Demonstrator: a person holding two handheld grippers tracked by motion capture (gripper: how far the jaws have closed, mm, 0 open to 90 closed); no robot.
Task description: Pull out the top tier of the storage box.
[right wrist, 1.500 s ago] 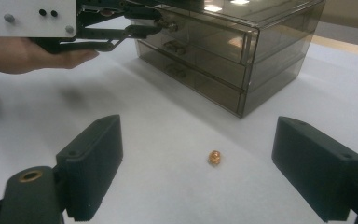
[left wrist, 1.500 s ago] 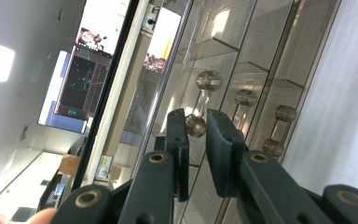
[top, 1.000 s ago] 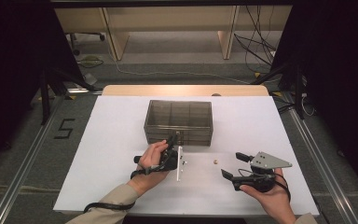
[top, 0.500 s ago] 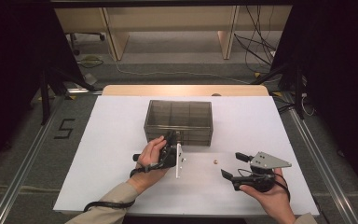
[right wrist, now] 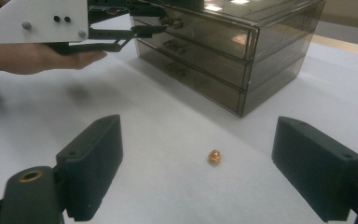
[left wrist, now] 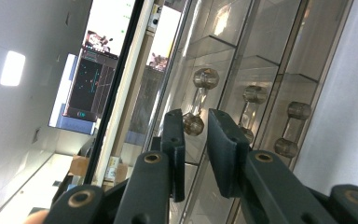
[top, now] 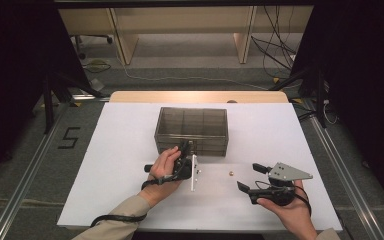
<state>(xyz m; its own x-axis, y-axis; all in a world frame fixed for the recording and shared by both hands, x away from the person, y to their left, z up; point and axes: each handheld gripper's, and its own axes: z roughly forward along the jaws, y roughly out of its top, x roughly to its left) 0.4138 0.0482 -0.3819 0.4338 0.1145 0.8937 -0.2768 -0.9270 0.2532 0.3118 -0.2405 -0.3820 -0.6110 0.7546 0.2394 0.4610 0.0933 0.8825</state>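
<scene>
A smoky clear drawer box (top: 191,130) with three drawers stands mid-table. My left gripper (top: 186,146) is rolled on its side at the box's front, level with the top drawer. In the left gripper view its jaws (left wrist: 196,119) stand narrowly apart around one knob end of the top drawer's handle (left wrist: 199,100). They have just been closing, and a slit still shows beside the knob. A small gold nut (top: 231,174) lies on the white table. My right gripper (top: 248,176) rests open to the right of the nut, which lies ahead of its wide jaws (right wrist: 198,125).
The white table top (top: 120,150) has bare room left and right of the box. Two lower drawer handles (left wrist: 289,130) sit beside the top one. Cables trail from both grippers. Dark floor and rails surround the table.
</scene>
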